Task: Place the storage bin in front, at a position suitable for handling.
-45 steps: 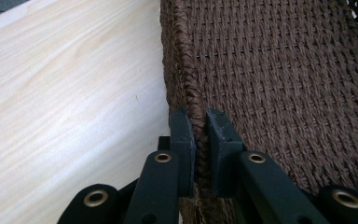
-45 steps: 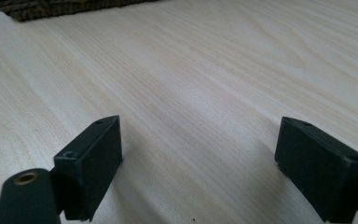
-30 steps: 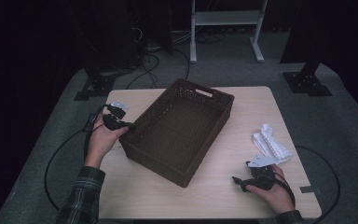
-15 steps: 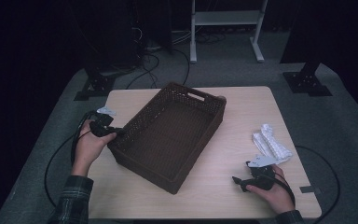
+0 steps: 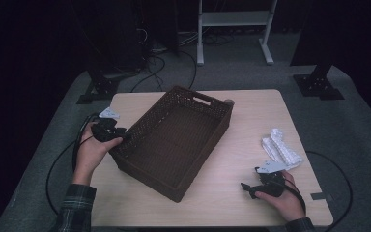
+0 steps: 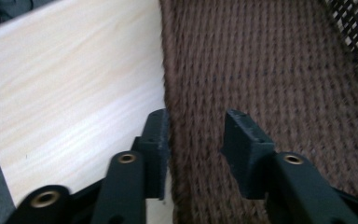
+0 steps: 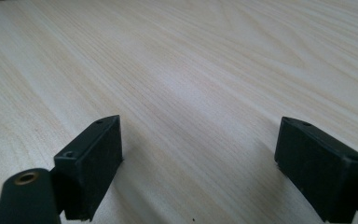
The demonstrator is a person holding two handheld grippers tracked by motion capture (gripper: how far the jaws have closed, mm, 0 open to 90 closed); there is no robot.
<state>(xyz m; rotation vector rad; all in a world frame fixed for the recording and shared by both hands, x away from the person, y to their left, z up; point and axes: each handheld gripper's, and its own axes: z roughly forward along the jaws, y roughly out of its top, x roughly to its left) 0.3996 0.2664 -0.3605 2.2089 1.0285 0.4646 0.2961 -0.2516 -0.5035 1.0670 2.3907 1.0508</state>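
Observation:
A dark brown woven basket (image 5: 145, 170) lies slantwise on the middle of the pale wooden table (image 5: 256, 116). My left gripper (image 5: 118, 136) is at the basket's left rim. In the left gripper view its jaws have just been opening; the basket wall (image 6: 261, 70) shows in the gap of my left gripper (image 6: 196, 135) and the pads do not press on it. At the table's front right, my right gripper (image 5: 248, 188) rests with its tips toward the basket. In the right gripper view my right gripper (image 7: 198, 158) stands wide open over bare wood.
A white bundled object (image 5: 281, 149) lies on the table just behind the right hand. Black cables trail off both sides of the table. A white frame stand (image 5: 232, 19) and dark stand feet (image 5: 318, 87) sit on the grey floor behind.
The basket slid to the left with my left hand a second ago and has stayed put since. The left hand has shifted slightly. The right hand has not moved.

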